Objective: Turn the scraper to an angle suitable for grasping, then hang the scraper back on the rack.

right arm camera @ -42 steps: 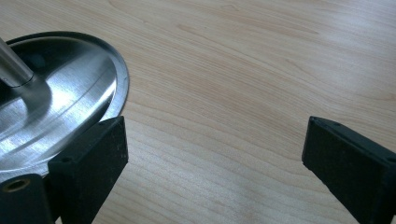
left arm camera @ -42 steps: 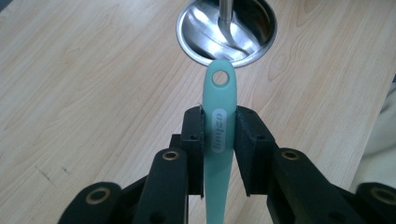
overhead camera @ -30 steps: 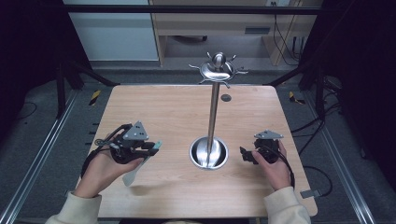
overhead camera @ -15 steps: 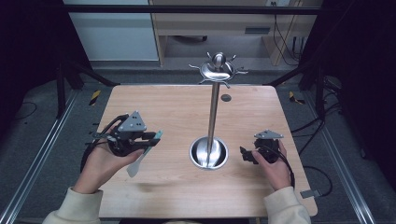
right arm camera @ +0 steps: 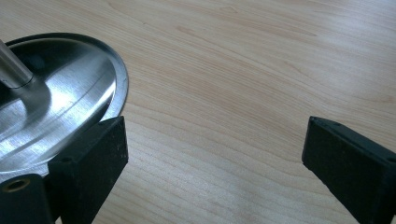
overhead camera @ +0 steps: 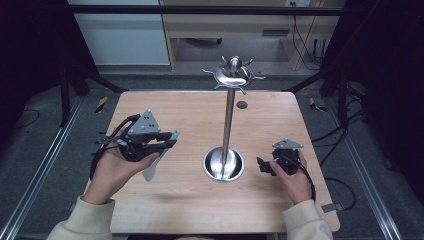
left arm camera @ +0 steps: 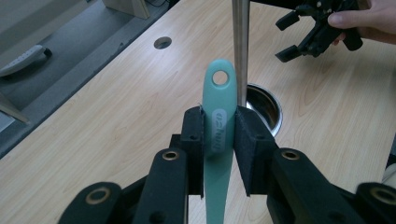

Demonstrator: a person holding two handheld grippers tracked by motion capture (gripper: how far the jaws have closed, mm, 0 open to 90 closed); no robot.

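While the right tool (overhead camera: 264, 166) gapes empty, the left tool (left arm camera: 219, 128) clamps the teal utensil's handle (left arm camera: 218, 112).

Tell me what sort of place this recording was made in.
Probably a lab or workshop test bench: a bare wooden table on a metal frame, cables on the floor, and a single steel hook stand as a prop.

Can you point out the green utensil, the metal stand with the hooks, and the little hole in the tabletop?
green utensil (left arm camera: 218, 105), left gripper view, on its handle just below the hanging hole.
metal stand (overhead camera: 228, 125), high view, on the upright pole.
hole in the tabletop (overhead camera: 242, 105), high view, on the dark round opening behind the stand.
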